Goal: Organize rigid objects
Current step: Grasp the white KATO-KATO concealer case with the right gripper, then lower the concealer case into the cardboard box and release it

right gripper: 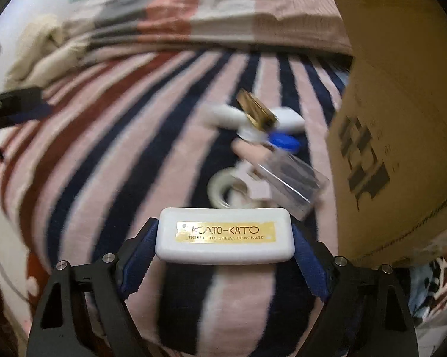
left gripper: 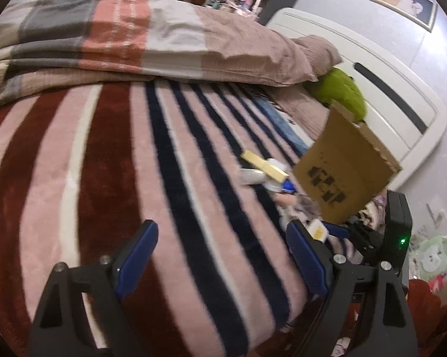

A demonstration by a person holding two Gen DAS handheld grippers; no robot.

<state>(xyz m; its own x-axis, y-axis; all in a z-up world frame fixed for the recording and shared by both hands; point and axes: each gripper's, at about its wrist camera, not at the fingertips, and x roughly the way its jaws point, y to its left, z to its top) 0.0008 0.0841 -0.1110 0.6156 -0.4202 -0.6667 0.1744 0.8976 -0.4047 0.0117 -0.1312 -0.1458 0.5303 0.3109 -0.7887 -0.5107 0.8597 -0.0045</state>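
Observation:
My right gripper is shut on a white concealer case with a gold "KATO-KATO" label, held above the striped blanket. Ahead lies a pile of small items: a gold box, a white tube, a blue cap, a clear plastic box and a tape roll. A cardboard box stands at the right. My left gripper is open and empty over the blanket. In its view the pile, the cardboard box and the right gripper with the case show at the right.
The striped blanket covers the bed. A folded plaid quilt and a pillow lie at the back. A green plush sits by the white headboard. The left gripper shows at the left edge of the right wrist view.

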